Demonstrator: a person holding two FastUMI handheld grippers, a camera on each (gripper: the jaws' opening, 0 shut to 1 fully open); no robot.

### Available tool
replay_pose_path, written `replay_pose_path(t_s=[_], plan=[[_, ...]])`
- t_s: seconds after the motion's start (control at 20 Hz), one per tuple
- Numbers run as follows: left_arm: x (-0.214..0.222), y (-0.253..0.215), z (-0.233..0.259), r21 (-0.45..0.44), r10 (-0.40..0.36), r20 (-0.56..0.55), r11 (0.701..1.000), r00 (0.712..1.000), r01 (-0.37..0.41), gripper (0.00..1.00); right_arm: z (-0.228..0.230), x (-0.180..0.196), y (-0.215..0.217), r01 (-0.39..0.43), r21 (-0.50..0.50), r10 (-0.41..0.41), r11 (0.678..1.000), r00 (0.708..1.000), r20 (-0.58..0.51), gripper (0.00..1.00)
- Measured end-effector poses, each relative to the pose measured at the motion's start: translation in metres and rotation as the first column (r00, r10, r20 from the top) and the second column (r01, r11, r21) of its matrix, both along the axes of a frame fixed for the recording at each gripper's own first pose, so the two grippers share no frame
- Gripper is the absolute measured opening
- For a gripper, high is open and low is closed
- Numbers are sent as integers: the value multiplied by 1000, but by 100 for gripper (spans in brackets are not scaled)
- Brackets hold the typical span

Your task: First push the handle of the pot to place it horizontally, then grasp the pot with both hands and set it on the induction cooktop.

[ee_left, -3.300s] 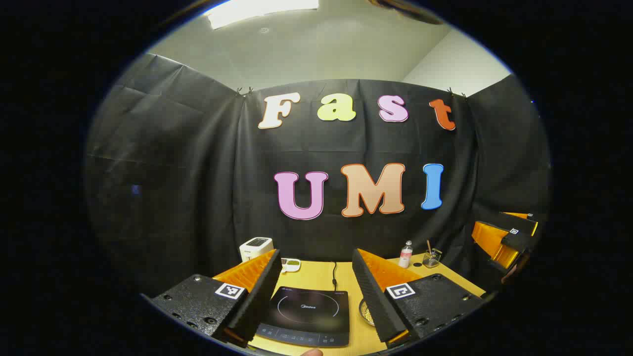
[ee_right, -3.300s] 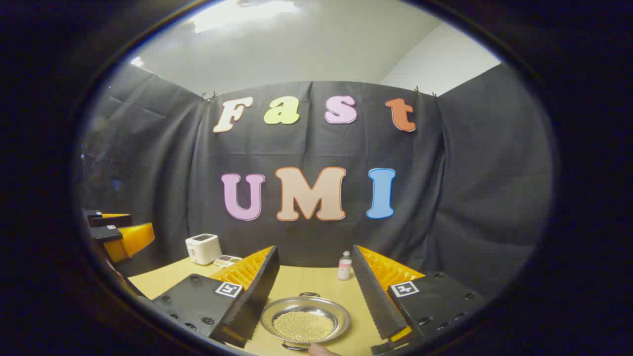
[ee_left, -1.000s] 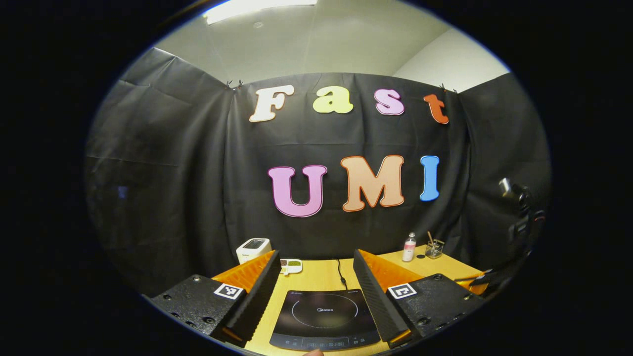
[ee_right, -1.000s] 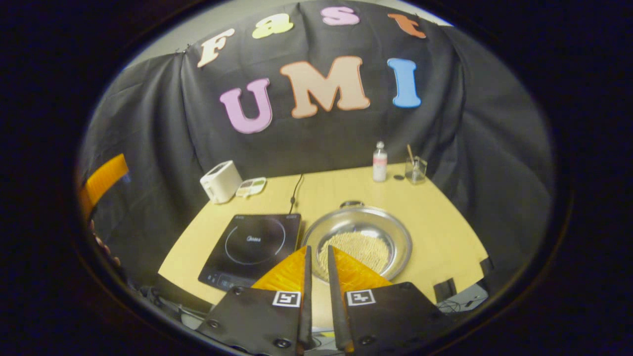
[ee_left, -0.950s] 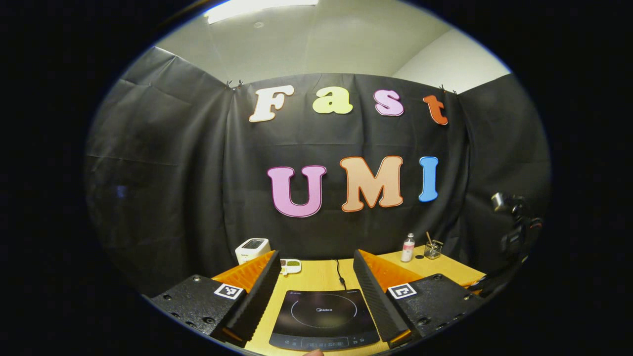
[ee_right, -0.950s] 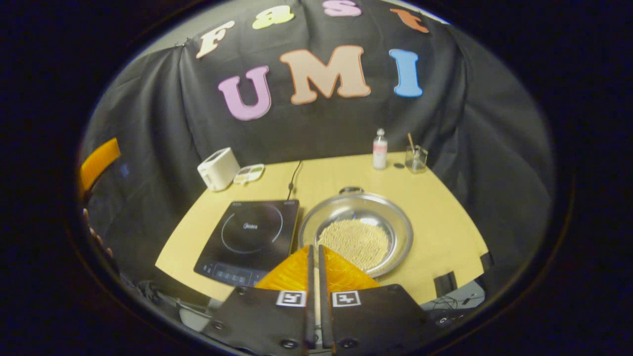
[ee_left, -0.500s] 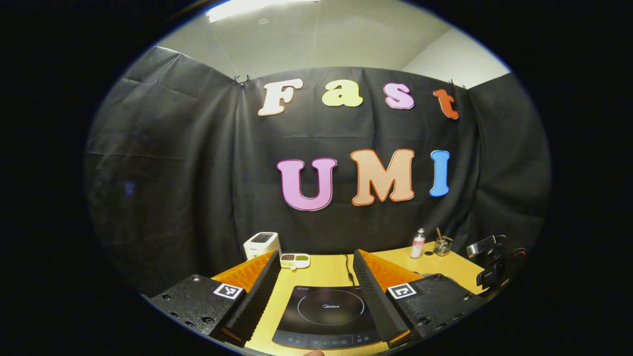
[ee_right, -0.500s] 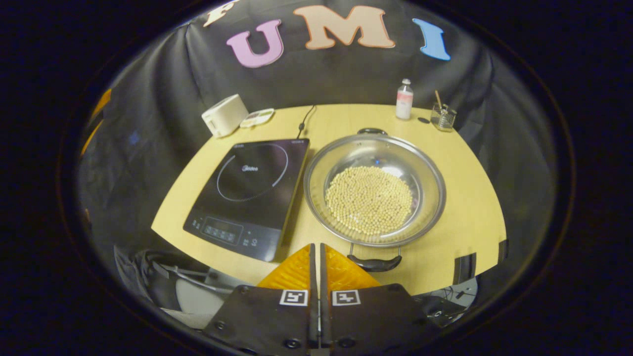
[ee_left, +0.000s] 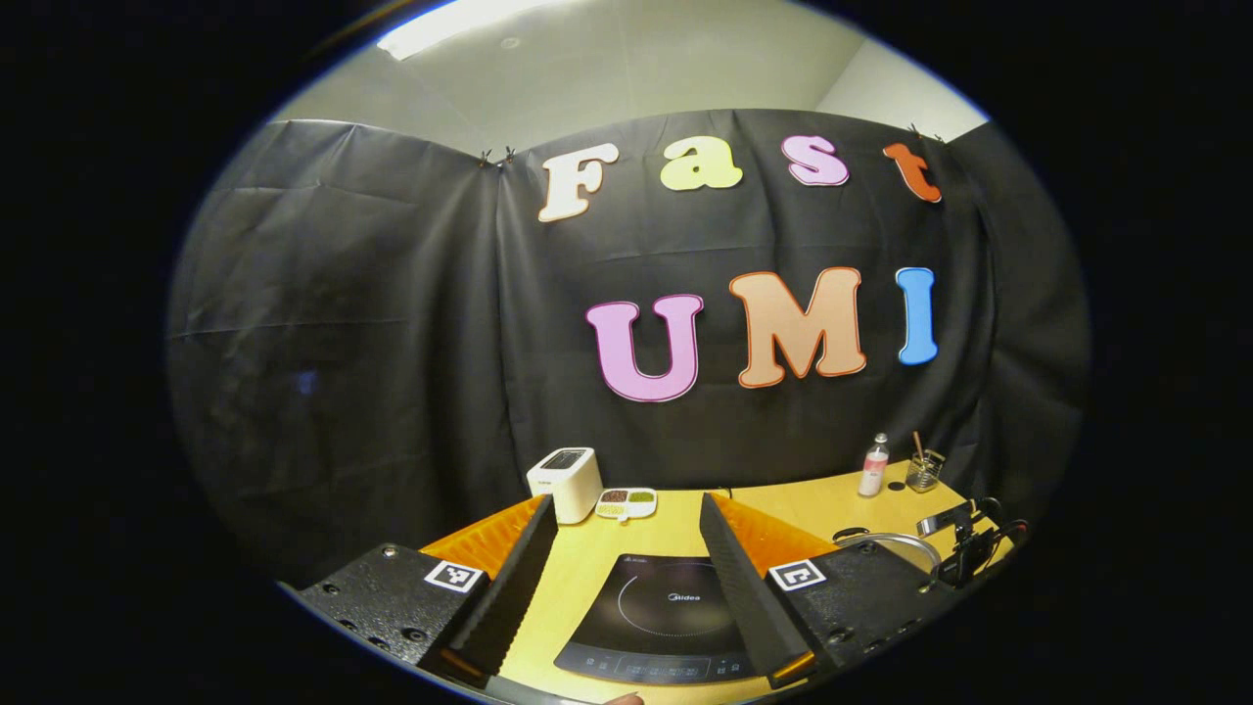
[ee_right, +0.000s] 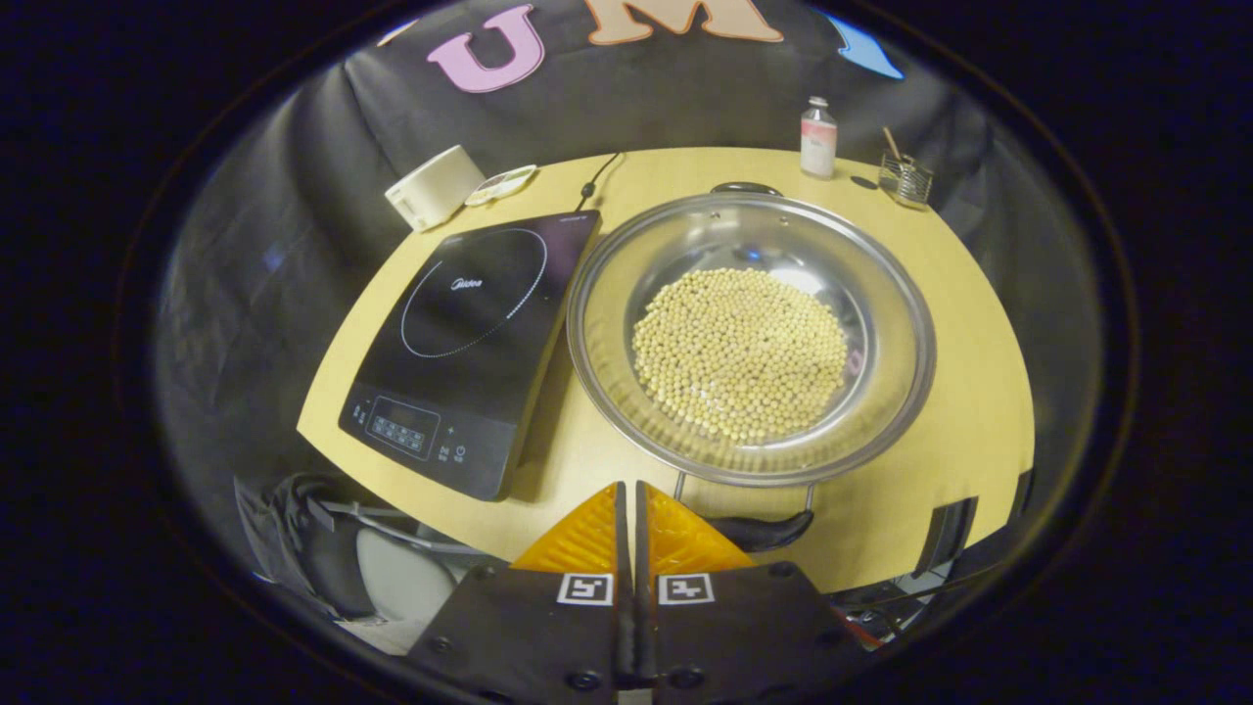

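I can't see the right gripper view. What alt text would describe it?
A shut claw hovers beside the near handle of a steel pot of pale beans. The pot sits on a wooden table, right of a black cooktop.

The left claw [ee_left: 626,578] hangs with its jaws wide apart above the near edge of the induction cooktop [ee_left: 666,617] on the desk [ee_left: 587,578]. Behind the cooktop stand a toaster [ee_left: 565,483] and a small divided dish [ee_left: 626,503]. Right of the cooktop, the pot [ee_left: 886,543] rim peeks out.
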State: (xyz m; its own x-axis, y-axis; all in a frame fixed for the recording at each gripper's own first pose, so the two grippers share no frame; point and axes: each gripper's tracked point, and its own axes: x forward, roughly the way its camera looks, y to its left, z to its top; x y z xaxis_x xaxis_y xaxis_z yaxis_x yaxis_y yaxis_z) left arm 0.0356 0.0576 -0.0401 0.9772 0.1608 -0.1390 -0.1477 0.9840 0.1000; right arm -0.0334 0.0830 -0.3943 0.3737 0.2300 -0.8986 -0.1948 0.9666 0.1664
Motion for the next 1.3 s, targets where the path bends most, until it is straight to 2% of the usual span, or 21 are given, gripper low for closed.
replay_pose_path(t_s=[0.15, 0.2, 0.25, 0.35, 0.5, 0.55, 0.65, 0.7, 0.8, 0.85, 1.0, 1.05, 1.1, 1.25, 1.3], plan=[[-5, -5, 1, 41, 34, -22, 999, 999, -33, 90, -6, 1, 1, -41, 23, 41, 999, 999, -6, 0], [-7, -7, 4, 52, 45, -20, 998, 999, -43, 90, -7, 2, -1, -51, 24, 51, 998, 999, -3, 3], [-10, -9, 6, 52, 53, -20, 997, 998, -51, 92, -8, 4, -5, -53, 20, 53, 998, 999, 4, 0], [-11, -16, 4, 40, 57, -25, 998, 998, -56, 95, -11, 9, -17, -45, 13, 45, 999, 999, 2, 3], [-9, -28, -3, 32, 33, -52, 999, 998, -32, 95, -12, 8, -44, 17, -5, -17, 1000, 1000, -11, 2], [-6, -29, 0, 34, 30, -35, 999, 999, -29, 96, -14, 11, -53, 13, -16, -14, 1000, 1000, -12, 0], [-2, -27, 4, 25, 36, -36, 999, 999, -35, 92, -16, 12, -76, 12, -51, -12, 999, 1000, -11, 3], [-1, -30, 4, 15, 32, -32, 999, 999, -31, 92, -17, 14, -87, 24, -59, -25, 998, 1000, -8, 0], [-2, -29, 3, 26, 37, -36, 999, 999, -36, 93, -20, 19, -105, 52, -74, -53, 996, 999, -11, 3], [-3, -30, 2, 24, 37, -33, 999, 999, -36, 96, -20, 23, -114, 69, -85, -70, 994, 997, -12, 0], [-4, -29, 2, 25, 40, -37, 999, 999, -39, 93, -23, 32, -139, 106, -114, -108, 988, 994, -9, 3], [-5, -28, 2, 25, 44, -36, 999, 998, -43, 96, -24, 36, -145, 112, -118, -114, 987, 993, -9, 0], [-6, -28, 4, 20, 47, -34, 999, 998, -47, 96, -25, 39, -152, 116, -127, -118, 985, 993, -5, 3], [-9, -26, 1, 29, 59, -39, 998, 998, -57, 96, -26, 53, -171, 128, -150, -129, 980, 992, 6, 3], [-9, -26, 2, 30, 61, -40, 998, 997, -60, 96, -27, 58, -176, 137, -153, -138, 979, 990, 7, 0]])
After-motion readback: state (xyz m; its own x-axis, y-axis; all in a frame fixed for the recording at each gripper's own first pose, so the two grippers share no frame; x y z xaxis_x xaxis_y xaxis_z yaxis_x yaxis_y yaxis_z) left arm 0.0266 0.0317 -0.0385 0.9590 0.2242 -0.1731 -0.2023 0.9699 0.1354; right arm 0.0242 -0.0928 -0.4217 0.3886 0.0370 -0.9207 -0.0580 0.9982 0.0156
